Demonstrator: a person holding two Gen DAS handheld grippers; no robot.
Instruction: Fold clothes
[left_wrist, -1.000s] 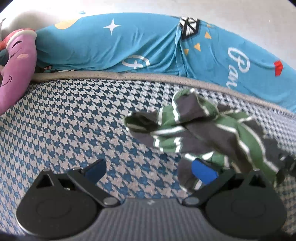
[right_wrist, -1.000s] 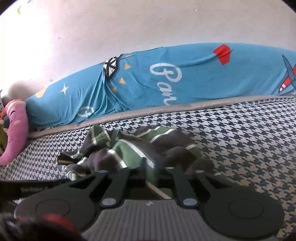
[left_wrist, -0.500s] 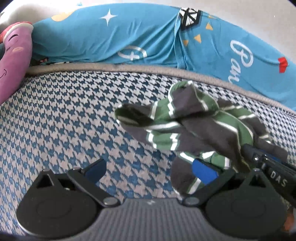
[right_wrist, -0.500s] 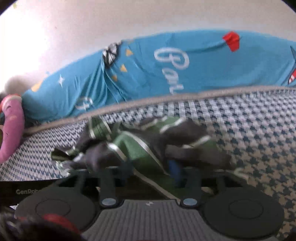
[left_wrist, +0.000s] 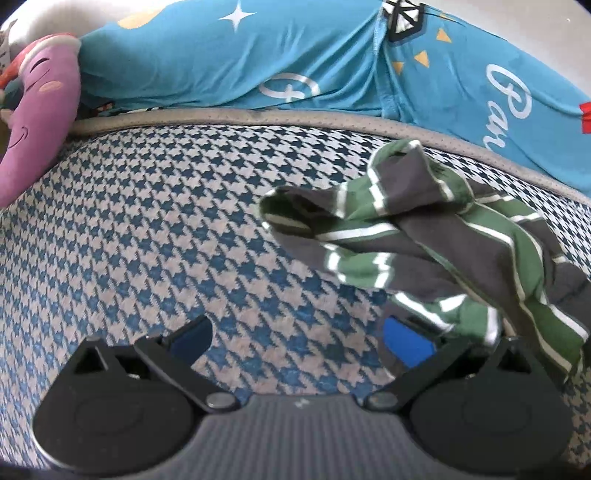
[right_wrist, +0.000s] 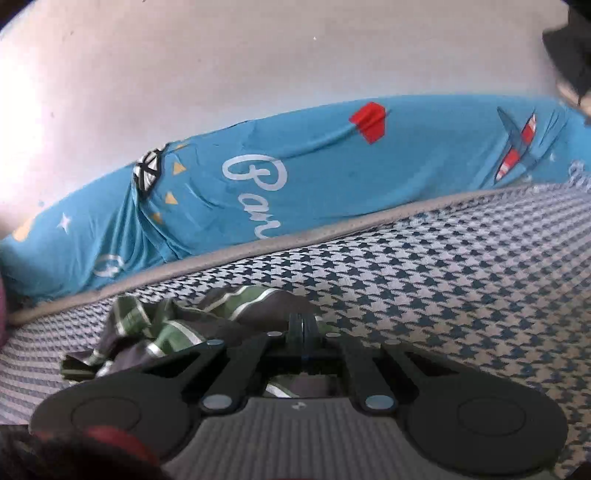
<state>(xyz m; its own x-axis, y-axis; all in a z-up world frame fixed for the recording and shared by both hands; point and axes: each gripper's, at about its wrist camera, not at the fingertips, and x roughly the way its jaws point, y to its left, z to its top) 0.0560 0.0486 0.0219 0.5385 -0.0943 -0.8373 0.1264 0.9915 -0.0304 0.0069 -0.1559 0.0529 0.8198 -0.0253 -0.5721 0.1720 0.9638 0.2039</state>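
A crumpled garment (left_wrist: 424, 229) with green, dark grey and white stripes lies bunched on the houndstooth bed cover (left_wrist: 147, 240). My left gripper (left_wrist: 299, 339) is open just left of the heap, blue pads showing. A fold of the cloth drapes over its right finger (left_wrist: 406, 343), and nothing sits between the pads. In the right wrist view the same garment (right_wrist: 177, 332) spreads to the left of my right gripper (right_wrist: 304, 326). Its two fingers are pressed together at the right end of the heap, pinching the cloth there.
A long blue printed cushion (left_wrist: 258, 55) (right_wrist: 332, 177) runs along the back of the bed against a pale wall (right_wrist: 258, 74). A purple plush toy (left_wrist: 40, 110) lies at the far left. Houndstooth cover (right_wrist: 461, 277) stretches bare to the right of the heap.
My right gripper's fingers went from apart around the garment to pressed together on it, and its view tipped upward. The left gripper stayed open and shifted slightly nearer the heap.
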